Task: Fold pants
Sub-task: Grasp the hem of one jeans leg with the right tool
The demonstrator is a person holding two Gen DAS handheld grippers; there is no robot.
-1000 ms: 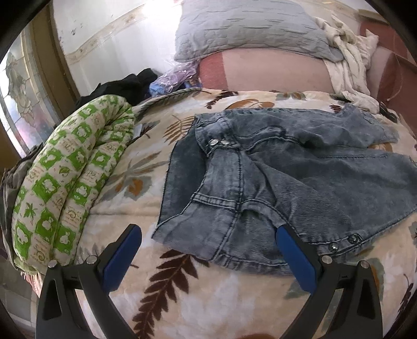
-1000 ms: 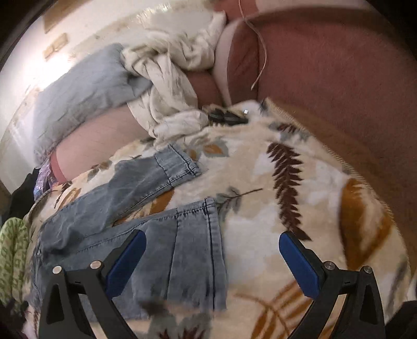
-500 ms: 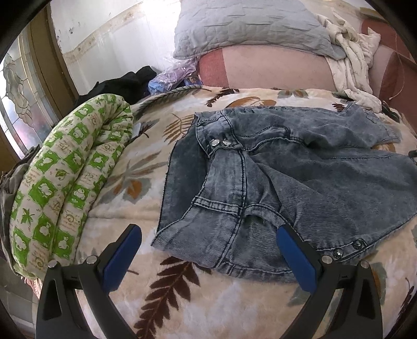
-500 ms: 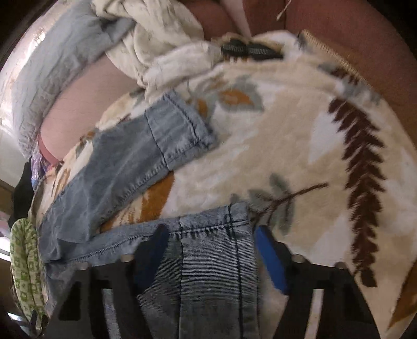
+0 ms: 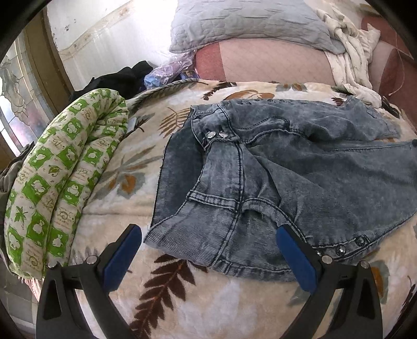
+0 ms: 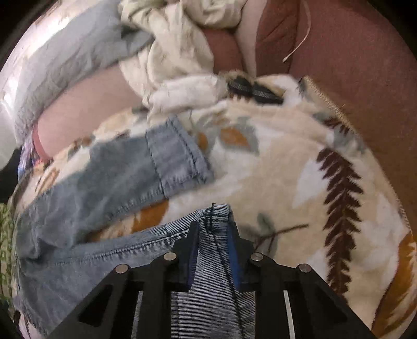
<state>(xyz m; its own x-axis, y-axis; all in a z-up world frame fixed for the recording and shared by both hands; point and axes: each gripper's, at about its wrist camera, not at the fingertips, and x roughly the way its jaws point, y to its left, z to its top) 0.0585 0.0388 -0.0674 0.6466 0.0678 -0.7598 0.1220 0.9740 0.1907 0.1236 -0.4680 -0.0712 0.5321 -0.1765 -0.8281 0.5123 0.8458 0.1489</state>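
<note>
Grey-blue denim pants (image 5: 299, 169) lie spread on a leaf-print blanket (image 5: 208, 300) on the bed, waist toward the left, legs running right. My left gripper (image 5: 208, 245) is open, its blue pads either side of the near waist corner, just above the cloth. In the right wrist view my right gripper (image 6: 212, 229) is shut on the hem corner of the near pant leg (image 6: 216, 216). The other leg (image 6: 161, 159) lies flat beyond it.
A rolled green-and-white quilt (image 5: 60, 172) lies along the left bed edge. A grey pillow (image 5: 247, 23) and crumpled white cloth (image 5: 349, 54) sit at the head. Maroon bedding (image 6: 365, 78) borders the blanket on the right. Dark clothes (image 5: 122, 78) lie by the wall.
My right gripper moved down onto the near leg's hem and closed on it. My left gripper stayed open and barely shifted.
</note>
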